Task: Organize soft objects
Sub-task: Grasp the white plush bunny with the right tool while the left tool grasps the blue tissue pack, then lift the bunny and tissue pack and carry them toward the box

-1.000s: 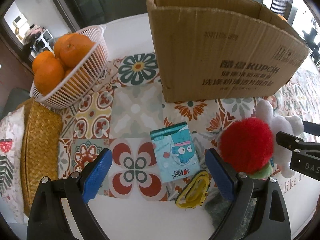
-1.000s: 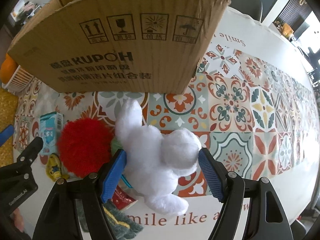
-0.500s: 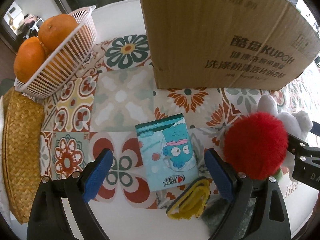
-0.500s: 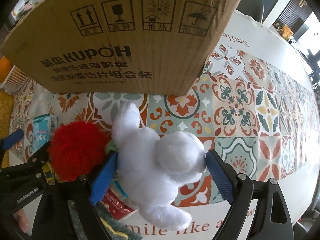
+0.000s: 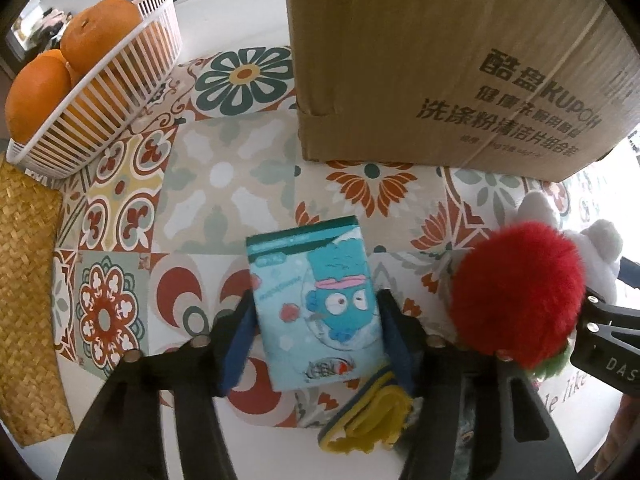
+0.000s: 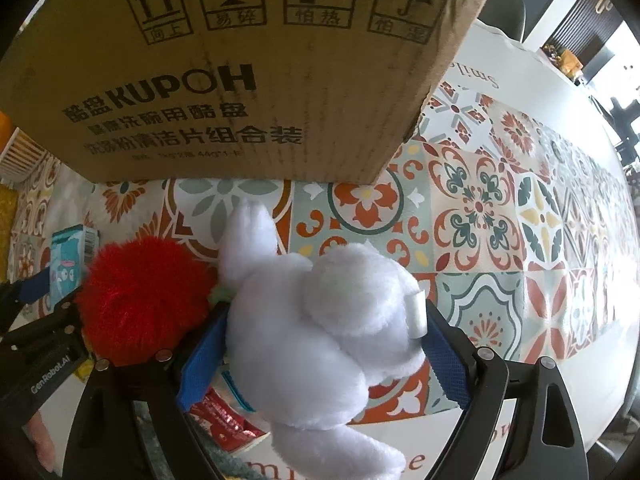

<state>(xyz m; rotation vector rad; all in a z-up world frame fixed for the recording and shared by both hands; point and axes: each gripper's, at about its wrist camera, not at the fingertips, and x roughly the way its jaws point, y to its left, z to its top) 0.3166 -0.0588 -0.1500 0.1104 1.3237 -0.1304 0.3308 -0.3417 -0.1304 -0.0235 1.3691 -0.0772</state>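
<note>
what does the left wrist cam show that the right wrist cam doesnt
Only the left wrist view shows the oranges in the white basket, the woven mat and the left gripper closed on the blue pack. Only the right wrist view shows the right gripper around the white plush, the red packet and the box's handling symbols. Both show the cardboard box, red pompom and tiled cloth.

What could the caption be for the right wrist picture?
Right gripper squeezes a white plush toy beside a red pom-pom, before a cardboard box.
</note>
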